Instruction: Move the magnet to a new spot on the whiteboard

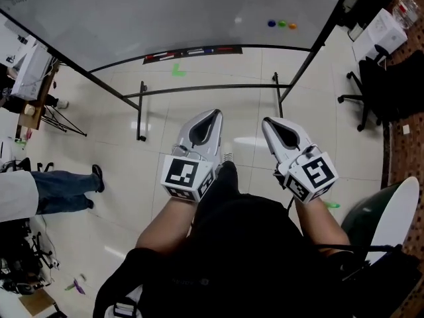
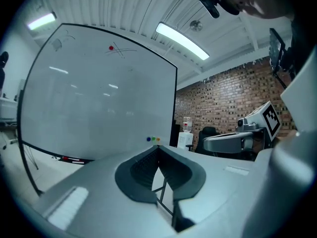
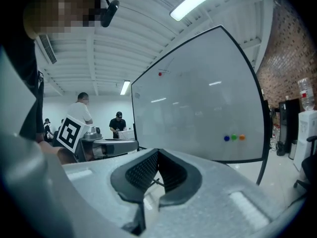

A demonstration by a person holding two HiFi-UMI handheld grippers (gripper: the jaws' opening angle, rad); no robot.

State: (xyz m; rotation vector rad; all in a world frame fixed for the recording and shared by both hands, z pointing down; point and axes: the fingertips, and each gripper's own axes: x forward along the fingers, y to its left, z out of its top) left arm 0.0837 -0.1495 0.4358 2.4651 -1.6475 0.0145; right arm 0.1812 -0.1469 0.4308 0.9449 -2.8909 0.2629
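Note:
The whiteboard [image 1: 165,12] stands ahead of me on a wheeled frame. Three small magnets, blue [image 1: 271,24], green [image 1: 282,24] and orange [image 1: 292,26], sit in a row near its lower right corner. The same row shows in the right gripper view, with its blue magnet [image 3: 227,138] at the left end. A red magnet [image 2: 111,47] sticks high up on the board next to faint pen strokes. My left gripper [image 1: 215,114] and right gripper [image 1: 266,122] are held close to my body, well short of the board. Both are shut with nothing between the jaws.
A pen tray [image 1: 192,52] with markers runs along the board's lower edge. The stand's black legs [image 1: 141,111] reach toward me. An office chair [image 1: 371,91] stands at right, a person's legs [image 1: 59,189] at left. More people [image 3: 81,110] stand beyond the board.

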